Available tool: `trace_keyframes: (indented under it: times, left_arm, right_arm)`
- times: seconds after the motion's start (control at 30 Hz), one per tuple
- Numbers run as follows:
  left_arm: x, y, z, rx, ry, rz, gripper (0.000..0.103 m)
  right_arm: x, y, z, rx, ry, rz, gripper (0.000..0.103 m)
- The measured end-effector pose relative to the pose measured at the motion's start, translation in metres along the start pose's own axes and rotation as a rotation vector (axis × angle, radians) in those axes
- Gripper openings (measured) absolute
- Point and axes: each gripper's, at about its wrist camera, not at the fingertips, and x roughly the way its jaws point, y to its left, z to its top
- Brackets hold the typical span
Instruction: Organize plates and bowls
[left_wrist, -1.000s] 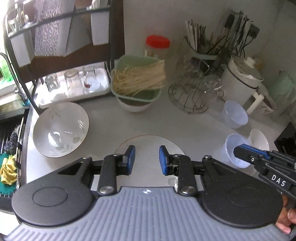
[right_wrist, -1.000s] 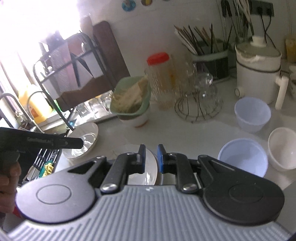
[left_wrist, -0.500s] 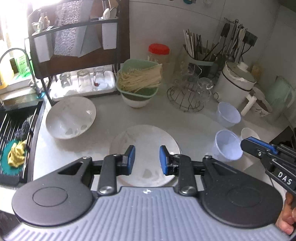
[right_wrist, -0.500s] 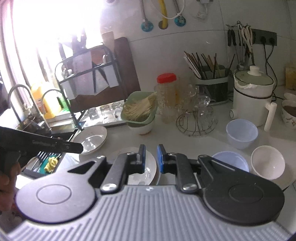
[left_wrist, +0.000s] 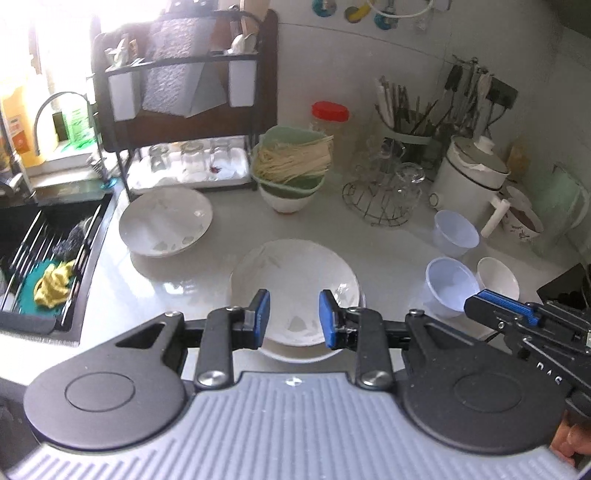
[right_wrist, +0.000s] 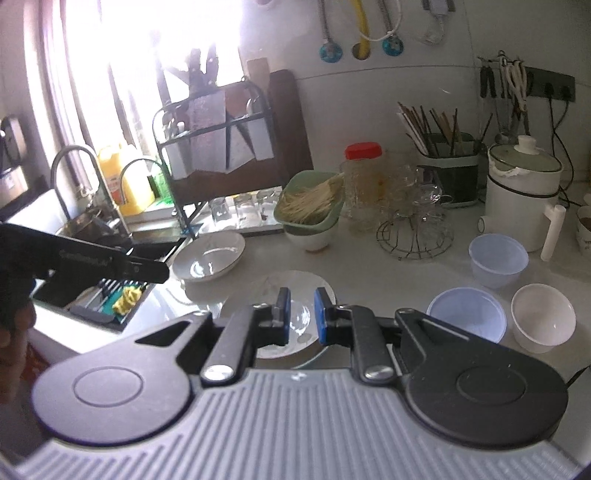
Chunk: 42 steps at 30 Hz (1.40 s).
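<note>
At the far left the sink (left_wrist: 44, 258) drops below the counter edge, with a yellow cloth (left_wrist: 53, 282) lying on the dark rack inside it. Just right of that edge, on the white counter (left_wrist: 177, 295), sits a wide white bowl (left_wrist: 166, 221), close in front of the black dish rack (left_wrist: 184, 110) and its tray of upturned glasses (left_wrist: 192, 158). Open counter runs between this bowl and the white plate (left_wrist: 295, 284), which lies near the front edge, well apart from the bowl.

The left gripper (left_wrist: 294, 319) hangs above the near part of the plate, its blue-padded fingers (left_wrist: 263, 312) spread with nothing between them. The right gripper (right_wrist: 301, 314) hovers over the same plate from the right side; its fingers (right_wrist: 320, 314) stand a narrow gap apart (empty, touching nothing).

Behind the plate, a green basket of noodles (left_wrist: 291, 162) rests on a white bowl. Farther right stand a red-lidded jar (left_wrist: 330, 122) and a wire glass stand (left_wrist: 384, 199), then a white kettle (left_wrist: 469, 177).

To the right of the plate, across a strip of bare counter, two pale blue bowls (left_wrist: 448, 284) sit one behind the other, and a small white bowl (left_wrist: 496, 275) rests just beside the nearer one, close to the counter's right edge.
</note>
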Motion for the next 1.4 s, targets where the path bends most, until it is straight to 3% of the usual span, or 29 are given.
trace_keyframes:
  times: [0.53, 0.67, 0.8, 1.07, 1.23, 1.3, 1.4]
  left_arm:
    - [-0.015, 0.025, -0.023, -0.105, -0.011, 0.057, 0.039]
    - [-0.013, 0.037, -0.019, -0.134, -0.019, 0.077, 0.039]
    - [-0.009, 0.05, -0.011, -0.141, -0.023, 0.1, 0.041]
    - [0.013, 0.08, 0.007, -0.19, 0.011, 0.059, 0.047]
    - [0.035, 0.099, 0.021, -0.197, 0.026, 0.038, 0.052]
    - [0.042, 0.109, 0.029, -0.201, 0.03, 0.022, 0.057]
    - [0.052, 0.122, 0.043, -0.193, 0.029, -0.004, 0.074]
  right_arm:
    - [0.005, 0.014, 0.0, -0.067, 0.01, 0.076, 0.018]
    - [0.016, 0.024, 0.0, -0.093, 0.037, 0.129, 0.018]
    - [0.025, 0.033, 0.005, -0.122, 0.037, 0.122, 0.018]
    - [0.051, 0.045, 0.012, -0.127, 0.057, 0.116, 0.018]
    - [0.073, 0.052, 0.019, -0.127, 0.062, 0.1, 0.037]
    - [0.082, 0.055, 0.024, -0.125, 0.074, 0.094, 0.063]
    - [0.092, 0.057, 0.032, -0.117, 0.065, 0.074, 0.086]
